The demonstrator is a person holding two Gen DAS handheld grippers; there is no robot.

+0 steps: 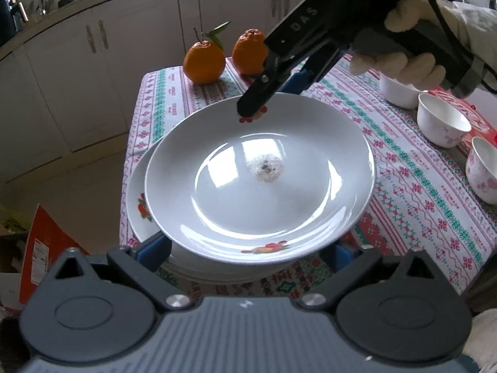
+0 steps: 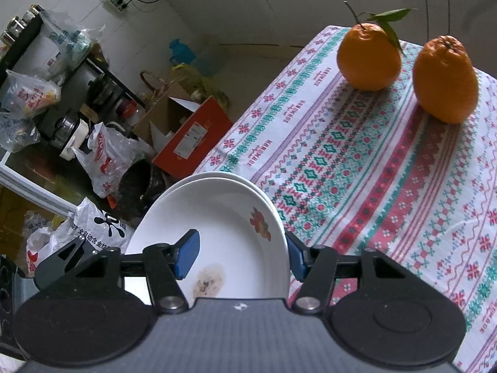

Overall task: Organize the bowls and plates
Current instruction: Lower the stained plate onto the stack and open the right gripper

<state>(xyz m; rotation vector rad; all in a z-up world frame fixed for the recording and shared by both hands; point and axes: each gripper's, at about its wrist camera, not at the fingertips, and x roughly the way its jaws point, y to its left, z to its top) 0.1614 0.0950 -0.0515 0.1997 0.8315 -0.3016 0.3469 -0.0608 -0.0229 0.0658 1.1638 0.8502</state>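
The bench [image 1: 413, 168] wears a patterned cloth [image 2: 357, 161] in red, green and white bands. Two oranges [image 1: 204, 62] stand side by side at its far edge, close together but apart; the one nearer the far left corner carries a stem with green leaves. A stack of plates [image 1: 136, 199] sits at the left edge, overhanging it slightly. Three white bowls [image 1: 442, 121] stand in a row along the right side, two of them with pink flower prints, near a red item [image 1: 478, 118] lying on the cloth.
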